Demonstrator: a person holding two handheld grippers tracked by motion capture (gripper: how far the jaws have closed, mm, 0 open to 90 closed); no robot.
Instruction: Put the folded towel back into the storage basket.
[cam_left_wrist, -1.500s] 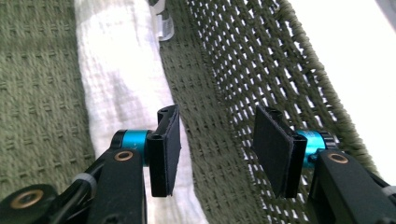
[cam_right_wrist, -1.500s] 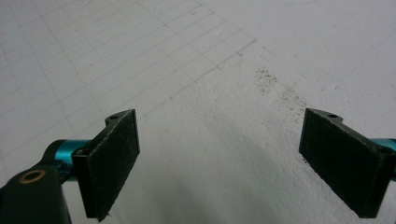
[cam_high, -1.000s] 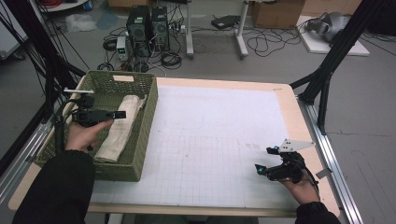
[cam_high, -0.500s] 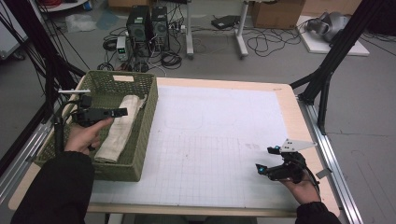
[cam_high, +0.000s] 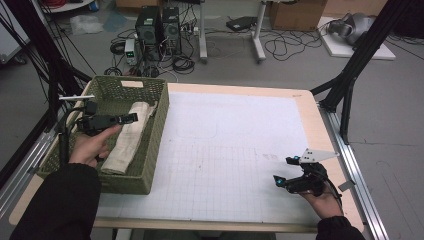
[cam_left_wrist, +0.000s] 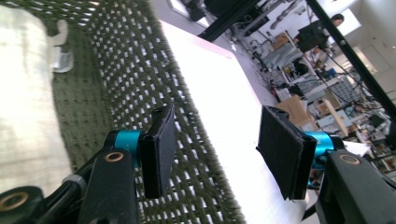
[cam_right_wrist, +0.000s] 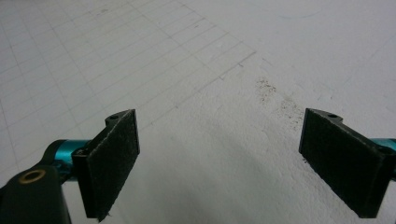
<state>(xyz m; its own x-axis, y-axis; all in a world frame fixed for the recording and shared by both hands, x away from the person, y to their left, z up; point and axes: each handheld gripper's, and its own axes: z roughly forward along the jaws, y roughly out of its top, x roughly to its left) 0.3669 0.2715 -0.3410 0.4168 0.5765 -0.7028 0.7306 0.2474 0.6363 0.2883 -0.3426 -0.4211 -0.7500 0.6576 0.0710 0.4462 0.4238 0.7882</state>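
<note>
Folded cream cloth lies lengthwise inside green woven basket, along its floor beside the right wall, its far end resting up the wall. Weave coarse, surface flat, slightly rumpled. Basket rectangular, upright, at table's left edge; mesh walls open-weave

A person wears long black sleeves on both arms. Each hand carries a black two-jaw gripper: the left gripper and right gripper have flat black rectangular pads on turquoise metal mounts with brass-coloured rivets. A pale grey three-cornered plate tops the right one.
</note>
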